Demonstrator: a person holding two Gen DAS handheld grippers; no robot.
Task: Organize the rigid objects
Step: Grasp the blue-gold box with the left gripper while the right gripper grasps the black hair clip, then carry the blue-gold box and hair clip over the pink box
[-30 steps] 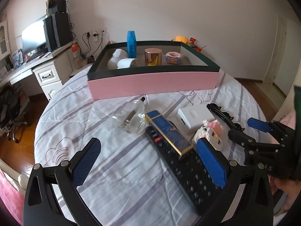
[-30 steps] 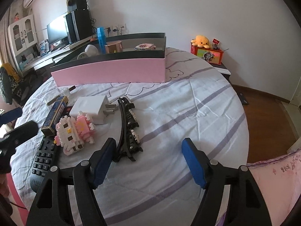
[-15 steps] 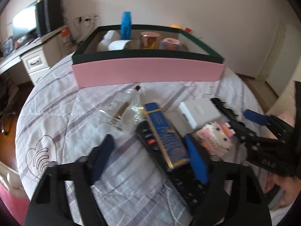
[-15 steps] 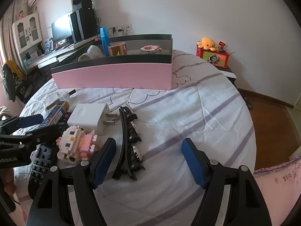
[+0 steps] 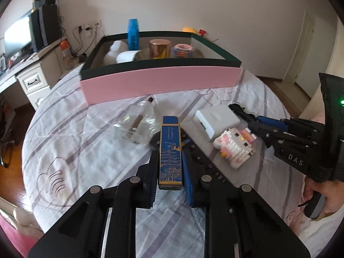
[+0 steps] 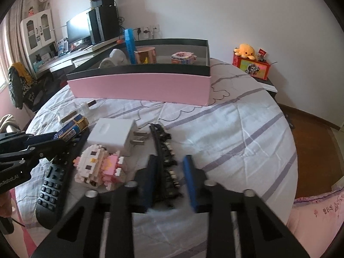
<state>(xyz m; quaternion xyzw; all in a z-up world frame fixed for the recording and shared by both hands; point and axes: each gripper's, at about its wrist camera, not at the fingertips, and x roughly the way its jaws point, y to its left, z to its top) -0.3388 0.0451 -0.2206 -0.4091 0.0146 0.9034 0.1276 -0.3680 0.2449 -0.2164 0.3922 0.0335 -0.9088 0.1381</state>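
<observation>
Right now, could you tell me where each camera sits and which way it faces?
Left wrist: on the left gripper, aimed down across the bed at the blue box in its pads; the right gripper and a hand show.
Right wrist: on the right gripper, aimed at the black track piece between its pads; the left gripper shows at the left edge.
Both share the pink bin, white charger and block figure.

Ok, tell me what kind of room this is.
Most likely a bedroom that doubles as a study: a striped quilt covers what looks like a bed, a desk with a monitor stands by the wall, and a plush octopus sits on a side table.
</observation>
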